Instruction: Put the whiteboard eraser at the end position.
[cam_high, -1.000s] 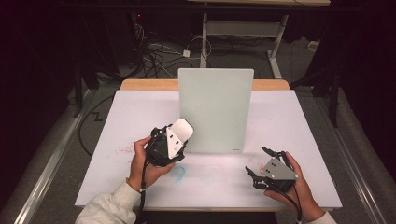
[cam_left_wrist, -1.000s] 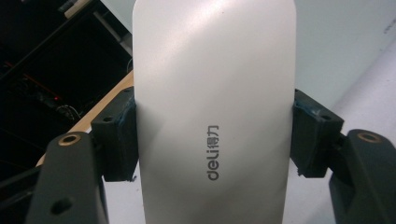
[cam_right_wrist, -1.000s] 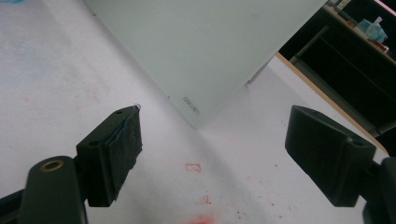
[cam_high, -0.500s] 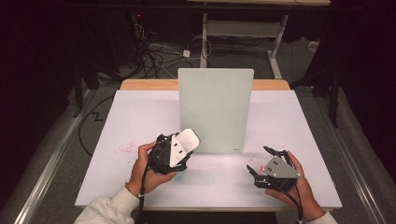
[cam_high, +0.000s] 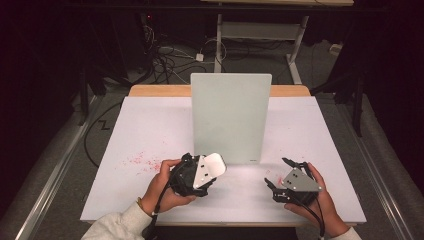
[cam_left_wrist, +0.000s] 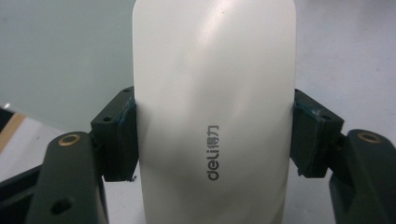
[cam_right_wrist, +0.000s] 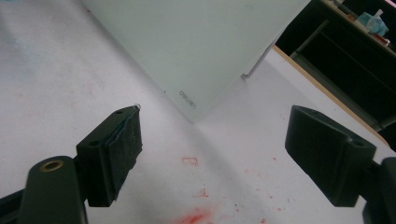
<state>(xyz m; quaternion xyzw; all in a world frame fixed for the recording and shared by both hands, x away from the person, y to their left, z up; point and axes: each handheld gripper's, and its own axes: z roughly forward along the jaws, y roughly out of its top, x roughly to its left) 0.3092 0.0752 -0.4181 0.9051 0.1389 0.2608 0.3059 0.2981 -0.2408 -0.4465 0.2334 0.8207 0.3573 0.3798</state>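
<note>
A pale upright whiteboard (cam_high: 230, 117) stands in the middle of the white table (cam_high: 150, 125). My left gripper (cam_high: 202, 174) is just in front of the board's lower left corner, shut on a white eraser (cam_high: 211, 166). In the left gripper view the eraser (cam_left_wrist: 215, 93), marked "deli", is clamped between both pads (cam_left_wrist: 120, 140), with the board (cam_left_wrist: 60, 56) close behind it. My right gripper (cam_high: 276, 171) stays low at the front right, open and holding nothing. In the right gripper view its jaws (cam_right_wrist: 224, 144) stand wide apart, facing the board's lower corner (cam_right_wrist: 187, 42).
Red marker smudges (cam_high: 142, 161) stain the table left of the left hand, and more red marks (cam_right_wrist: 194, 217) lie under the right gripper. A wooden table edge (cam_high: 160, 90) runs behind the board. Cables and a desk frame (cam_high: 220, 30) lie on the floor beyond.
The left gripper has carried the eraser toward the person and slightly right, lower in front of the board. The right gripper has hardly moved.
</note>
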